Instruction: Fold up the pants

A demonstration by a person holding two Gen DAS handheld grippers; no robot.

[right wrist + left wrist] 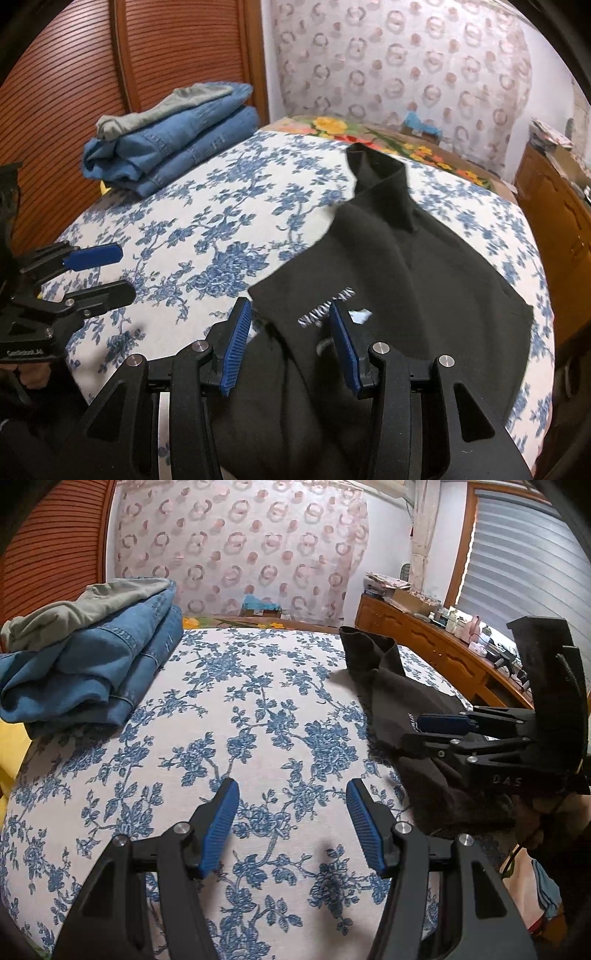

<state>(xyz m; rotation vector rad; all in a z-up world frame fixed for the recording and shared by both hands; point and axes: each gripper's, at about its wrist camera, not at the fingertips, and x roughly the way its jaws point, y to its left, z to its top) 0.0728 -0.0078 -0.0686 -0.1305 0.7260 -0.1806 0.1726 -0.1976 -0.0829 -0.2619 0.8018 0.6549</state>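
Note:
Black pants (pixel 399 266) with white lettering lie spread on the floral bedspread (pixel 207 221), waist near me, legs reaching away. My right gripper (pixel 291 317) is open above the waistband, jaws on either side of the lettering, holding nothing. My left gripper (pixel 291 794) is open and empty over bare bedspread (pixel 258 709), left of the pants (pixel 399 709). The right gripper (pixel 428 734) shows at the right of the left wrist view, over the pants. The left gripper (pixel 118 273) shows at the left of the right wrist view.
A pile of folded blue jeans with a grey garment on top (pixel 85 664) sits at the far left of the bed (pixel 173 147). A wooden dresser (pixel 424 638) with clutter stands at the right. A slatted wooden door (pixel 110 62) is behind the pile.

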